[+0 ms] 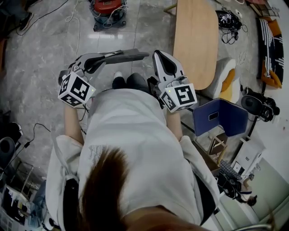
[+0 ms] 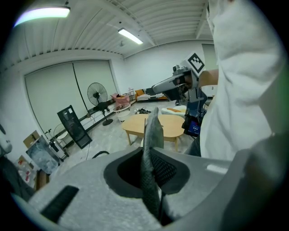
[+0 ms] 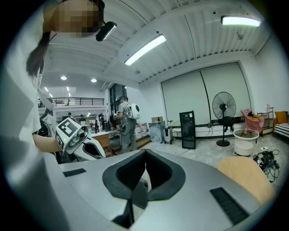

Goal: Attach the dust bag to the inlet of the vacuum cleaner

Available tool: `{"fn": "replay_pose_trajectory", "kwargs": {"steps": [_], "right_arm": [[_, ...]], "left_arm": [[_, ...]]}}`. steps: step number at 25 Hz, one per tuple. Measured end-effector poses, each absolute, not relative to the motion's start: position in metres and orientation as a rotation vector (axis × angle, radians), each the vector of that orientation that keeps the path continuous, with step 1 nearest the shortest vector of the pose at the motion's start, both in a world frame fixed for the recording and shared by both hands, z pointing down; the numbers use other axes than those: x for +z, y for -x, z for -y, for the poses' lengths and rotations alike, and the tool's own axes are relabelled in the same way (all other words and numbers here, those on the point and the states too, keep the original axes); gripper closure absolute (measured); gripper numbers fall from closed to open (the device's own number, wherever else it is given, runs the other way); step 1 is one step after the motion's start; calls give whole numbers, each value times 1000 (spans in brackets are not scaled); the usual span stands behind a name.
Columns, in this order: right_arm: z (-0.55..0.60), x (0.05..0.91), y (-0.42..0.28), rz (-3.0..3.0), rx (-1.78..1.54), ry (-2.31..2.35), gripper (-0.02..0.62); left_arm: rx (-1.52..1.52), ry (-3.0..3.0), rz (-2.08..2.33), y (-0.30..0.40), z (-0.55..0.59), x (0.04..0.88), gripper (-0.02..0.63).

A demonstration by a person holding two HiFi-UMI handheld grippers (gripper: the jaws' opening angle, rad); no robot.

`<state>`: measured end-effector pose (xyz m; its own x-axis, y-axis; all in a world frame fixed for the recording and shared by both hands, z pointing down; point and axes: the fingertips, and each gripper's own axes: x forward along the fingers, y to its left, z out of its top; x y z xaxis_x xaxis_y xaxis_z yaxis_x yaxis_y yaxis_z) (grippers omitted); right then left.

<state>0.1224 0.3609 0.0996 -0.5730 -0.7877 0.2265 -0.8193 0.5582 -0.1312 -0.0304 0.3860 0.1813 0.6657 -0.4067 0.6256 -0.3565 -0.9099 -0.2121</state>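
Observation:
I stand on the floor with both grippers held out in front of my body. My left gripper (image 1: 99, 59) is shut on a flat dark grey dust bag (image 1: 124, 55) that sticks out to the right. In the left gripper view the bag's grey mesh cloth (image 2: 152, 133) stands edge-on between the pads. My right gripper (image 1: 159, 54) is shut with nothing in it, close beside the bag's free end; its jaws meet in the right gripper view (image 3: 145, 153). A red vacuum cleaner (image 1: 107, 6) stands on the floor well ahead, at the top of the head view.
A long wooden table (image 1: 196, 40) stands ahead on the right, with cushions (image 1: 228, 83) and a blue chair (image 1: 221, 115) beside it. Cables (image 1: 74, 18) trail over the grey floor. A standing fan (image 3: 224, 108) and people (image 3: 122, 122) are farther off.

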Motion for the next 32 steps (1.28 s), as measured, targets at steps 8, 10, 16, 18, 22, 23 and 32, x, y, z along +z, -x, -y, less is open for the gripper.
{"fn": "replay_pose_trajectory", "kwargs": {"steps": [8,10,16,18,22,23,32], "right_arm": [[-326,111,-121,2650,355,-1326,592],[-313,113,-122,2670,388,-1315,592],[-262,116,-117,2714,386,-1227,592],[-243,116,-118,2730,362,-1189,592],[-206,113,-128,2745,328,-1159,592],[-198,112,-132,2746,323,-1154,592],[-152,117,-154,2749,342,-1169,594]], "left_arm": [[-1118,2820,-730,44,-359,197,566],[-1122,2820,-750,42,-349,198,566],[-1125,2819,-822,38,-307,198,566],[-1130,2813,-844,35,-291,199,566],[-1138,2788,-883,26,-259,198,566],[-1140,2779,-893,24,-252,198,566],[-1086,2714,-1062,19,-193,189,566]]}}
